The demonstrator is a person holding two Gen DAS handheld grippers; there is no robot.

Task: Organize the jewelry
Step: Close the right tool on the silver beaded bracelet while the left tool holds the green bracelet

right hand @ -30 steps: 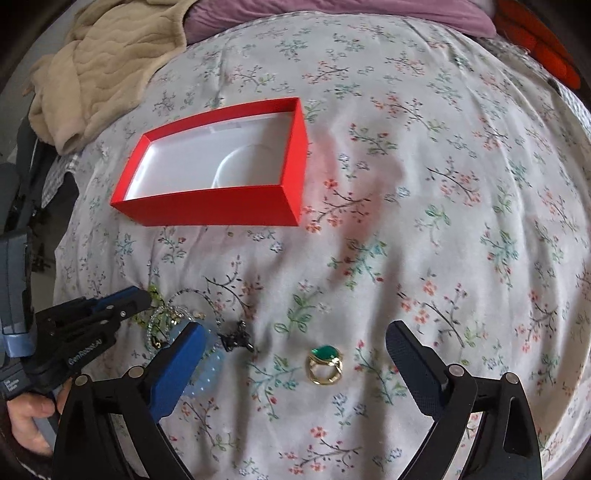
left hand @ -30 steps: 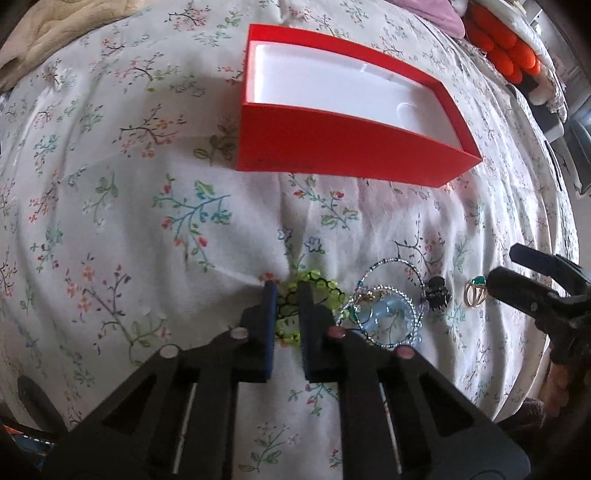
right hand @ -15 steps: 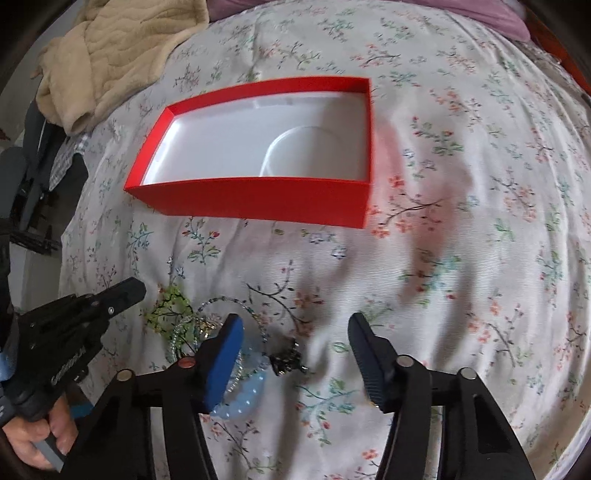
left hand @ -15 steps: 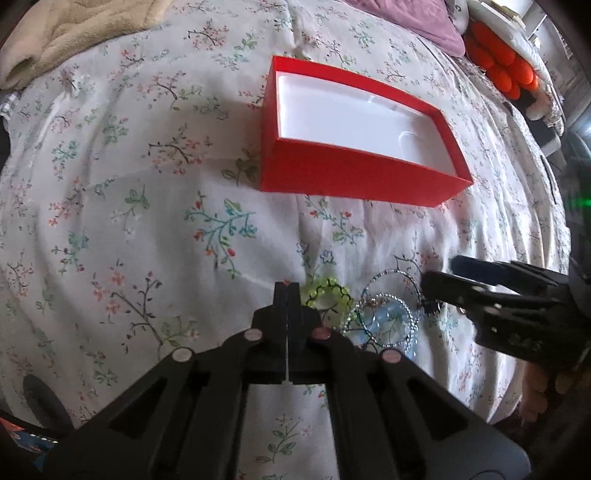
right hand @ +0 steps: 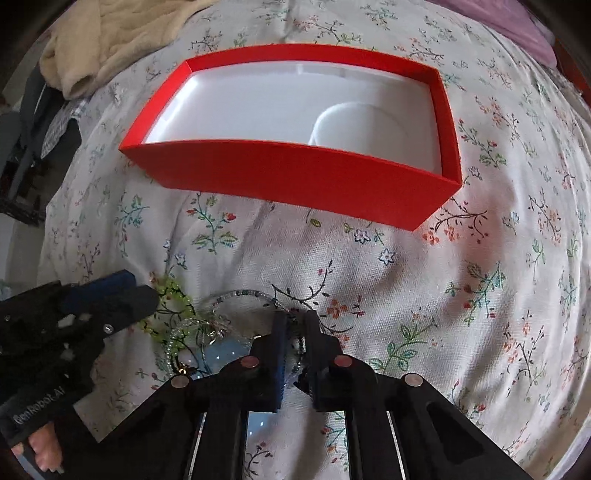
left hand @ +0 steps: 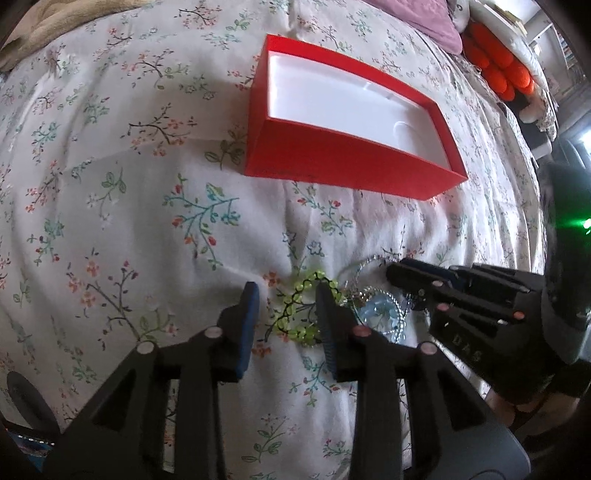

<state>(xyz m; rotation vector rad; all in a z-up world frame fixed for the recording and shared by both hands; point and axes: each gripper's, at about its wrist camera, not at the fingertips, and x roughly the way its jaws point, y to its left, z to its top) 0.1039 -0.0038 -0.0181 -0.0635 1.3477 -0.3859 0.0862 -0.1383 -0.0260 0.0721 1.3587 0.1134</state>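
A red box (left hand: 347,162) with a white inside stands empty on the flowered bedspread; it also shows in the right wrist view (right hand: 295,177). A pile of jewelry lies in front of it: a yellow-green bead bracelet (left hand: 299,314), silver bead bangles (right hand: 236,299) and a pale blue piece (left hand: 382,317). My left gripper (left hand: 286,291) is open, its fingers either side of the green bracelet (right hand: 171,291). My right gripper (right hand: 295,321) is nearly closed on a small dark piece at the edge of the bangles; the piece is mostly hidden.
A beige blanket (right hand: 96,44) lies at the back left of the bed. Orange cushions (left hand: 498,70) and a purple pillow (left hand: 424,22) sit at the back right. The right gripper (left hand: 461,306) shows close beside the left one.
The left gripper has opened from shut and now straddles the green bracelet. The right gripper moved left from the ring to the bangles and closed down; the gold ring is out of view.
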